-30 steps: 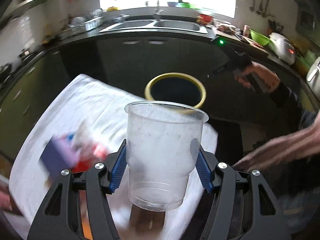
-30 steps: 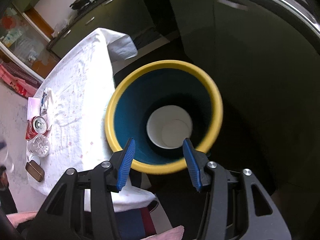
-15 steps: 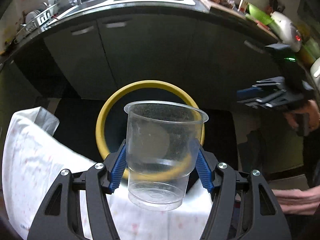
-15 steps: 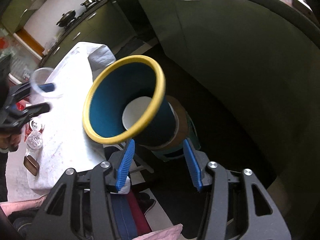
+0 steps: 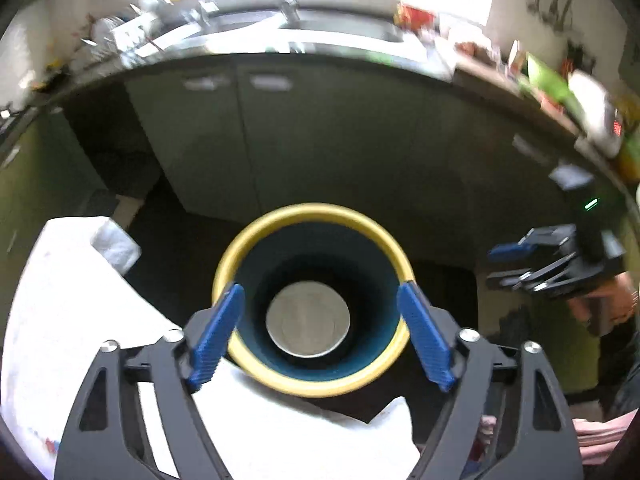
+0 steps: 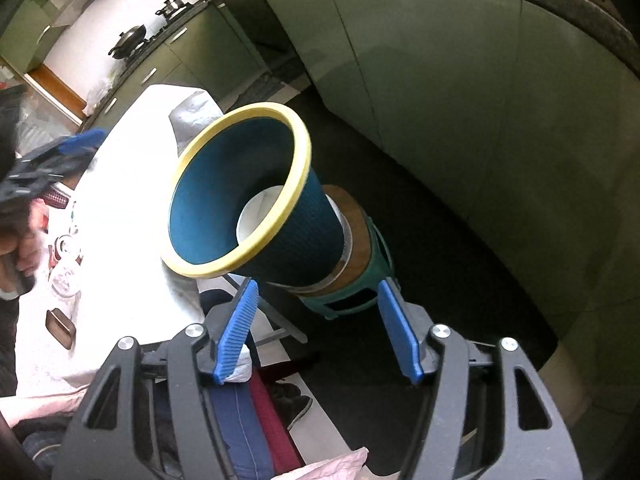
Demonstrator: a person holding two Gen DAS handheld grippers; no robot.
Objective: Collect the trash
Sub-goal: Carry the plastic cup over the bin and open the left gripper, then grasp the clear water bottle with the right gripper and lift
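Note:
A blue trash bin with a yellow rim (image 5: 312, 384) stands beside the white-clothed table (image 5: 60, 320). A pale round shape (image 5: 307, 320) lies at its bottom. My left gripper (image 5: 320, 336) is open and empty, straight above the bin's mouth. In the right wrist view the bin (image 6: 280, 232) stands on a green stool (image 6: 360, 284). My right gripper (image 6: 318, 332) is open and empty, low beside the stool. It also shows in the left wrist view (image 5: 552, 264), to the right of the bin. More trash (image 6: 64, 264) lies on the table (image 6: 132, 184).
Green kitchen cabinets (image 6: 440, 80) and a cluttered counter with a sink (image 5: 320, 28) curve behind the bin. A small brown tin (image 6: 60, 328) sits near the table's edge. The floor around the stool is dark.
The clear plastic cup that my left gripper held is gone from its jaws, which have opened over the bin. My right gripper has drawn back from the bin.

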